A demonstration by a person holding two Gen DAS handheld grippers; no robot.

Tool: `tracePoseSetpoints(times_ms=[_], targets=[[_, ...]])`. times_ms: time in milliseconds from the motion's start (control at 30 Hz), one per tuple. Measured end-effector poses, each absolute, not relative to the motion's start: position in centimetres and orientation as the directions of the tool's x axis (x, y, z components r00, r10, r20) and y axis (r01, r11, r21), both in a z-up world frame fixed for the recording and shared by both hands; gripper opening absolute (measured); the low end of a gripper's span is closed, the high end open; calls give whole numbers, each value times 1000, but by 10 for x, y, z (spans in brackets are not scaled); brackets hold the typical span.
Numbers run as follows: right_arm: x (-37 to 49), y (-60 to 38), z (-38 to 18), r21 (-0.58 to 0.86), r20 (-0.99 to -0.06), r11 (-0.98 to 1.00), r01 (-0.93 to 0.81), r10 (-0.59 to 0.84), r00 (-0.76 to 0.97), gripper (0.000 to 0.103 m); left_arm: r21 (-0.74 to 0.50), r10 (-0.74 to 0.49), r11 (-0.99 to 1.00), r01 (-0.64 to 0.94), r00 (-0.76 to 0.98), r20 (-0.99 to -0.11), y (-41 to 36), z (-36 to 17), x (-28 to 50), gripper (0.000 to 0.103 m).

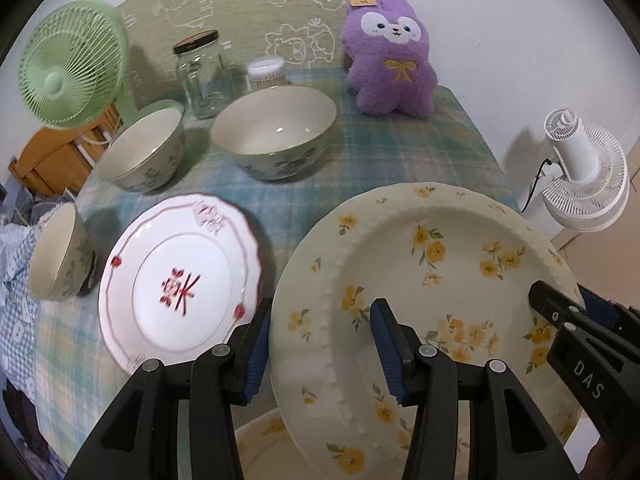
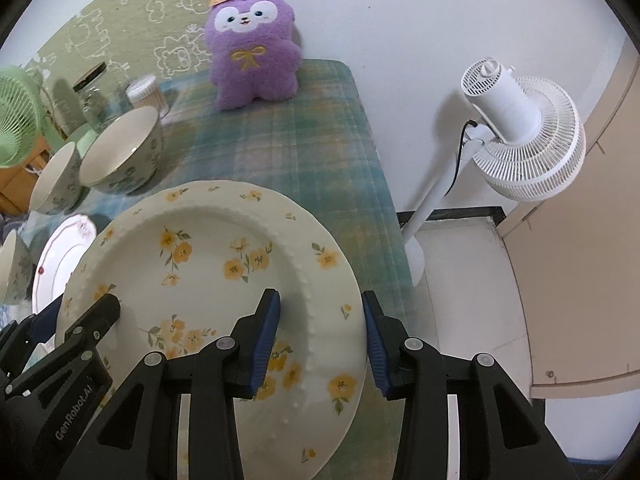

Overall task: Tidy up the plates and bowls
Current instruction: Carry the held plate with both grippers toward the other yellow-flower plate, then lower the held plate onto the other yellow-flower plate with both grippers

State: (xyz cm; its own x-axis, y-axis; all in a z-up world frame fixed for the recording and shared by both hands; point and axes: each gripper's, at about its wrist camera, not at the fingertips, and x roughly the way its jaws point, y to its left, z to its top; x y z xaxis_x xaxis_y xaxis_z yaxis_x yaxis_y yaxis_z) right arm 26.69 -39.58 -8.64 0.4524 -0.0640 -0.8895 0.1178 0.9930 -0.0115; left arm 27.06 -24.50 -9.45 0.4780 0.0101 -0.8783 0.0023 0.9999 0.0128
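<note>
A cream plate with yellow flowers (image 1: 440, 248) (image 2: 208, 248) hangs tilted above the plaid table. My left gripper (image 1: 324, 350) (image 2: 76, 314) is shut on its left rim, and my right gripper (image 2: 320, 324) (image 1: 564, 300) is shut on its right rim. The edge of a second floral plate (image 1: 264, 428) shows underneath. A white plate with red markings (image 1: 180, 280) lies to the left. Behind it stand three floral bowls: a large one (image 1: 276, 132), a medium one (image 1: 140, 152) and a small one (image 1: 56, 256).
A purple plush toy (image 1: 390, 64), a glass jar (image 1: 200, 76) and a cotton swab tub (image 1: 266, 74) stand at the back of the table. A green fan (image 1: 68, 64) is at the far left. A white standing fan (image 2: 520, 132) is beyond the table's right edge.
</note>
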Motion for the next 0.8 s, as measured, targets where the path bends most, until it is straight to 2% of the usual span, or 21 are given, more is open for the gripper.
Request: tracePoseSetpoints(times_ms=[800], targets=[[152,-345,-95,-24,-891,982,189,-106,441,44,20,-23,996,85,482,-876,-201,-99,172,49]])
